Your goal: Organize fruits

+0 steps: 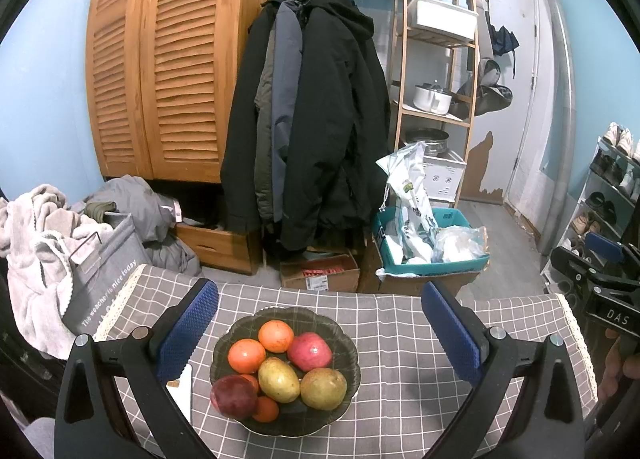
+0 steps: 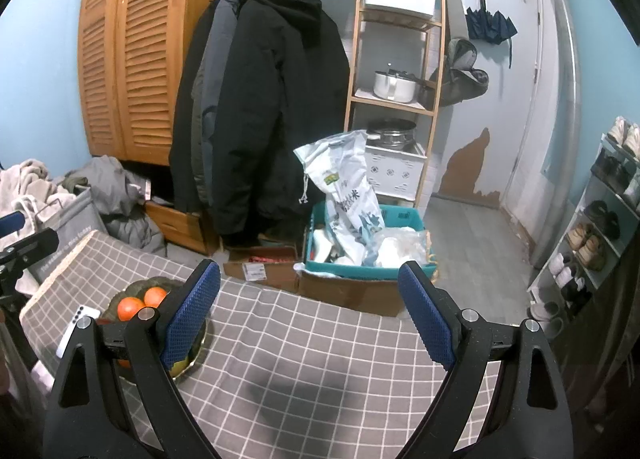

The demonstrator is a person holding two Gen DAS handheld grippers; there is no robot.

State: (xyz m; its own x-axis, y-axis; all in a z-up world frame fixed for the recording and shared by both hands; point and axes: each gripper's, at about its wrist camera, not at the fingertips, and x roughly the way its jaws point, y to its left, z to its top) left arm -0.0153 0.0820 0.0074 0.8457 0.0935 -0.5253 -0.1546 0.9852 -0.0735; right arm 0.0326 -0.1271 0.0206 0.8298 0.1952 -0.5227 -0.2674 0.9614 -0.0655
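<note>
A table under a grey checked cloth [image 1: 400, 339] is filling the lower part of both views, and both grippers are hovering above it with nothing between their blue pads. The left gripper [image 1: 320, 333] is pointing forward and tilting down over the cloth, its jaws standing wide apart and holding nothing; a dark scalloped bowl [image 1: 344, 343] is sitting directly between them, centred in the gap. The right gripper [image 2: 310, 317] is likewise spreading its jaws wide and gripping nothing, with only bare cloth lying between them; the bowl is showing just outside its left finger [image 2: 192, 319], partly hidden behind it. In the bowl, two yellowish pears [image 1: 279, 379] are lying in front, red apples [image 1: 309, 351] are sitting beside them, and oranges [image 1: 276, 335] are resting toward the back. A white phone [image 2: 78, 329] is lying on the cloth, left of the bowl.
</note>
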